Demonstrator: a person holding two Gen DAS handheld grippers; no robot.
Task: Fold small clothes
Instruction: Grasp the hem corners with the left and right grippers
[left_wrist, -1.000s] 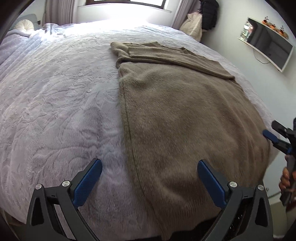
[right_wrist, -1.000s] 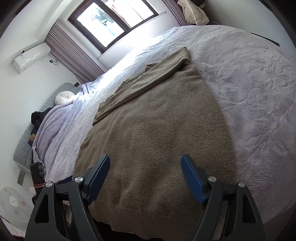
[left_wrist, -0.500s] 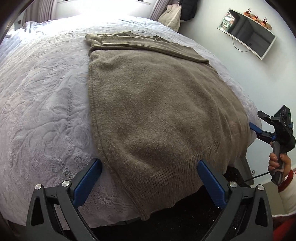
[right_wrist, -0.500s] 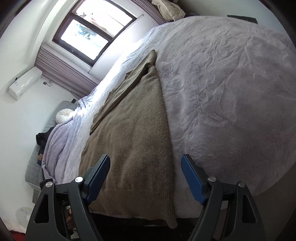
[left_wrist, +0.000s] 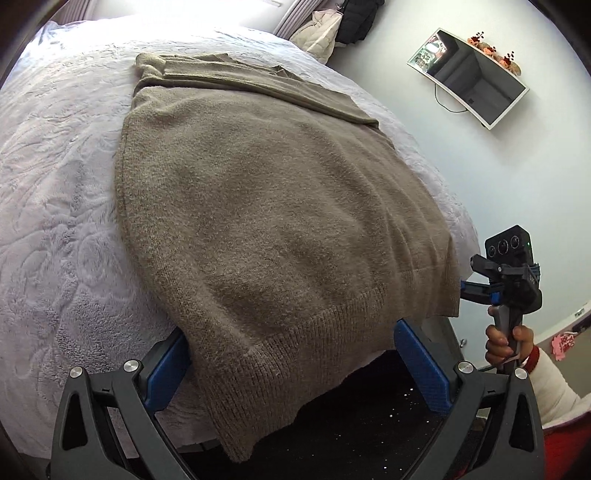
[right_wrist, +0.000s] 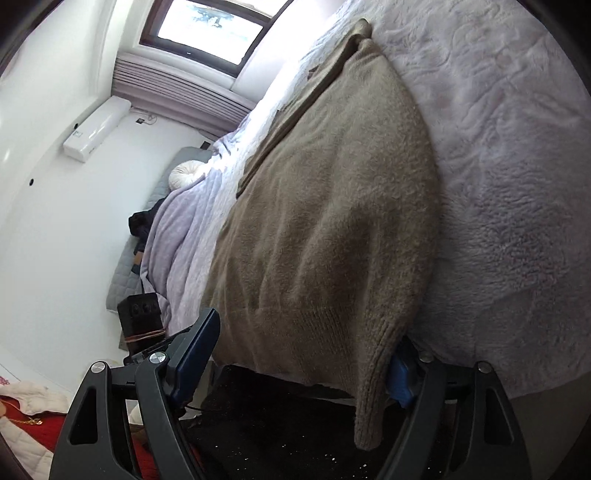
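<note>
A brown knitted sweater (left_wrist: 266, 206) lies flat on the bed, sleeves folded across its far end, its ribbed hem hanging over the near edge. My left gripper (left_wrist: 293, 365) is open at the hem's left corner (left_wrist: 243, 417), which droops between its fingers without being pinched. My right gripper (right_wrist: 299, 365) is open too, at the other hem corner (right_wrist: 369, 406); that corner hangs in front of its right finger (right_wrist: 400, 376). In the left wrist view the right gripper (left_wrist: 476, 288), held by a hand (left_wrist: 506, 339), pokes in at the sweater's right edge.
A lilac fleece blanket (left_wrist: 55, 192) covers the bed. Dark floor (left_wrist: 369, 424) lies below the bed's edge. A screen (left_wrist: 469, 77) hangs on the right wall, coats (left_wrist: 332, 29) beyond the bed. A window (right_wrist: 210, 26), an air conditioner (right_wrist: 96, 125) and a round pillow (right_wrist: 184, 173) are at the far side.
Both grippers have dropped and tilted down to the bed's near edge. The hem, earlier ahead of the fingers, now hangs between them. The right gripper has shifted to the sweater's right corner.
</note>
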